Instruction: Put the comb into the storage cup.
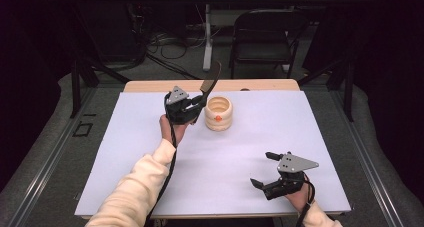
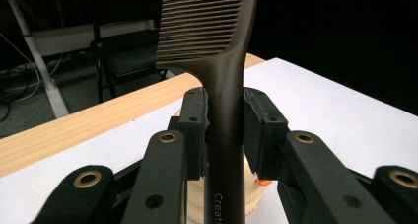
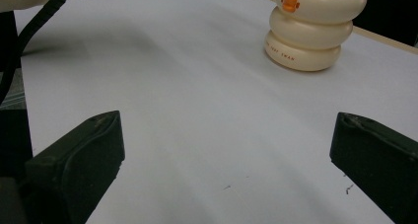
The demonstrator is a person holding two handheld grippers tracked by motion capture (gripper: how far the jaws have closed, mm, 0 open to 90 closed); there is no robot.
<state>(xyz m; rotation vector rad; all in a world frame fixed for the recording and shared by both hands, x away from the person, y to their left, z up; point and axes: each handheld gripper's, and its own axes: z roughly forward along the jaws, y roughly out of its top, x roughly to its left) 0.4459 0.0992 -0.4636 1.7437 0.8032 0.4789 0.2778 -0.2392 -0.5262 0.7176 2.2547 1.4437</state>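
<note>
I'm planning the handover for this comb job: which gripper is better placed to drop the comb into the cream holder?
Left. The left gripper is shut on the comb, right beside the cream holder. The right gripper rests open near the table's near edge, holding nothing.

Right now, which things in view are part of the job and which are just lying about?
In the job:
- dark comb, clamped by its handle in the left gripper
- cream ringed holder, beside that gripper

Not in the job:
- right gripper, open, holding nothing, over the white table sheet
- folding chair behind the table
- cables on the floor
</note>
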